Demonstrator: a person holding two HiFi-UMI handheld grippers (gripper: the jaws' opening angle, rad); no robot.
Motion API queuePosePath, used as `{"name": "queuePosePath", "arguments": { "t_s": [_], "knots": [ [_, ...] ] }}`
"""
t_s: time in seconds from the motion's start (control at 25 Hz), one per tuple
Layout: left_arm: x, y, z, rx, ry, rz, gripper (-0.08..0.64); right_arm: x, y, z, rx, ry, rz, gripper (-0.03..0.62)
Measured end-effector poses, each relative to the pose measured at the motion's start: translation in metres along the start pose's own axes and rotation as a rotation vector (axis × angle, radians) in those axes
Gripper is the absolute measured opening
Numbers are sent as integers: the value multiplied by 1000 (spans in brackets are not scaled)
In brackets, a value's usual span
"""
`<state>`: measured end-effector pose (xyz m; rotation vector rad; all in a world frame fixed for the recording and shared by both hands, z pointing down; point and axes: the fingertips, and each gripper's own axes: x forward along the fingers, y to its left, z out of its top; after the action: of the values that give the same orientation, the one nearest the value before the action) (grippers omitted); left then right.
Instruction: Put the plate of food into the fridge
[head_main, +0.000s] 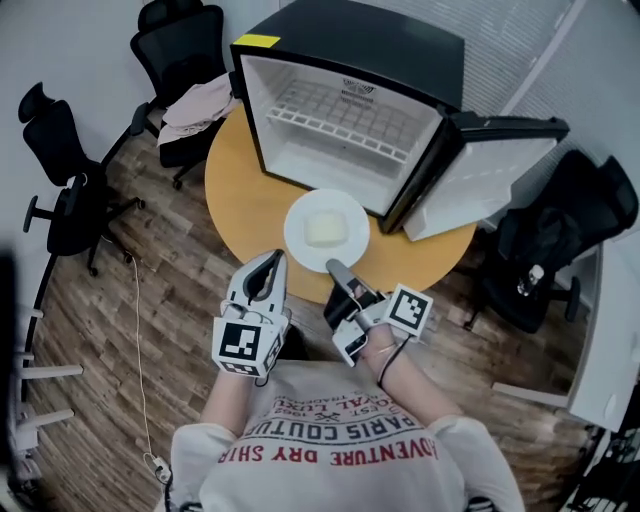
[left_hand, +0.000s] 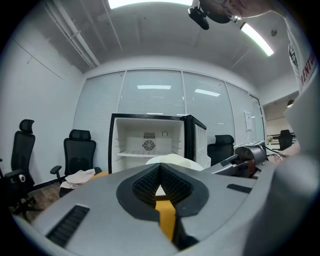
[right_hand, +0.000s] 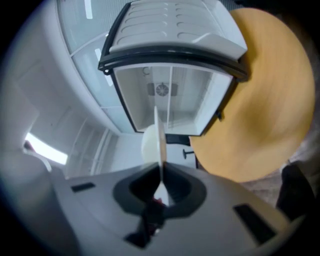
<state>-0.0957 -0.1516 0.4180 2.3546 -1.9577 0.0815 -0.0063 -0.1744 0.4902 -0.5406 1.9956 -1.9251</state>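
Note:
A white plate with a pale block of food is over the round wooden table, just in front of the open mini fridge. My right gripper is shut on the plate's near rim. In the right gripper view the plate runs edge-on out of the jaws toward the fridge. My left gripper hovers beside the plate's left near edge, shut and holding nothing. In the left gripper view the closed jaws point at the fridge, with the plate just past them.
The fridge door stands swung open to the right. A wire shelf crosses the fridge's inside. Black office chairs ring the table, one with light clothing draped over it. A white cable lies on the wood floor.

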Motion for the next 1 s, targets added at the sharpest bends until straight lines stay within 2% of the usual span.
{"name": "queuePosePath", "arguments": {
  "t_s": [0.32, 0.64, 0.8, 1.0],
  "knots": [
    [78, 67, 22, 24, 0, -175, 25, 73, 12, 45, -3, -184, 4, 37],
    [138, 107, 27, 43, 17, -343, 25, 124, 14, 74, 5, -340, -5, 37],
    [154, 115, 25, 38, 27, -386, 25, 135, 14, 87, 5, -384, -18, 37],
    [167, 119, 20, 16, 37, -396, 25, 142, 13, 104, 7, -405, -32, 37]
  ]
}}
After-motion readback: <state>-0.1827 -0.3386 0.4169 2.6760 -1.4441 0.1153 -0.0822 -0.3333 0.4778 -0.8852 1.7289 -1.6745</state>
